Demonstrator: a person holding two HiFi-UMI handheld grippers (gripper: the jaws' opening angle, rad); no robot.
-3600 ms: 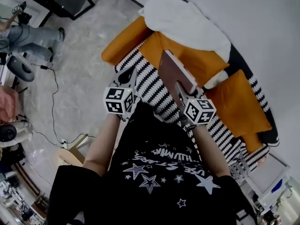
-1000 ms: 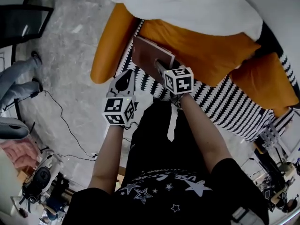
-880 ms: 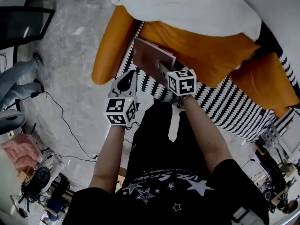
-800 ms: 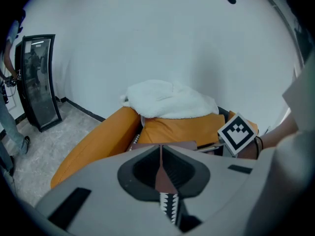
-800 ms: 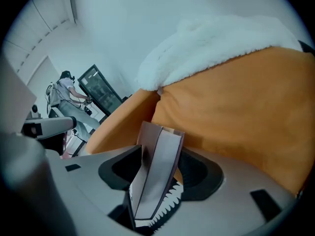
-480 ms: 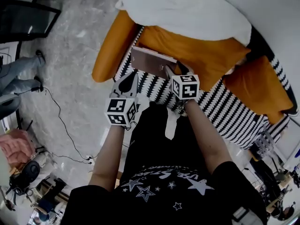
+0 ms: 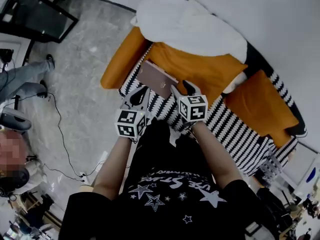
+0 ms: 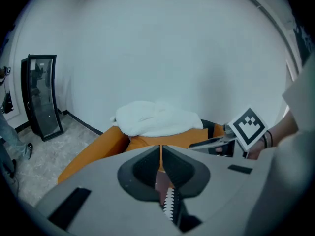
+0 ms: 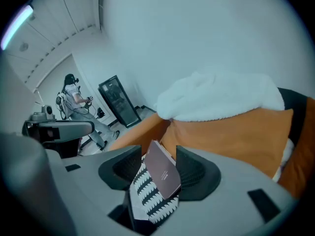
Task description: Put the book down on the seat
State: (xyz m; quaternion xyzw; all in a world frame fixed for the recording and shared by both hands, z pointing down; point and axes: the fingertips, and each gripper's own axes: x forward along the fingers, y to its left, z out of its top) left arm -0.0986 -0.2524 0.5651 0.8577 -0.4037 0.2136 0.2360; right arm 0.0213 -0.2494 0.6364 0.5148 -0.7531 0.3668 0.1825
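The book [image 7: 156, 79] lies on the striped seat [image 7: 235, 129], at eleven o'clock from the right claw [image 7: 183, 90]. That claw has just been opening wide and holds nothing. The left claw [image 7: 138, 95] is closed and empty.

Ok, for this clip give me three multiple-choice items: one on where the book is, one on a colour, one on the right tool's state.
1. Where is the book?
A. on the striped seat
B. on the floor
C. on the white blanket

2. What colour is the back cushion behind it?
A. green
B. orange
C. blue

3. The right tool is:
A. shut on the book
B. shut on the blanket
C. open and empty

Answers: 1 A, it rests on the stripes beside the back cushion; 2 B, it is plainly orange in every view; 3 C, its jaws have just been opening and stand apart with nothing between them, the book lying beyond.
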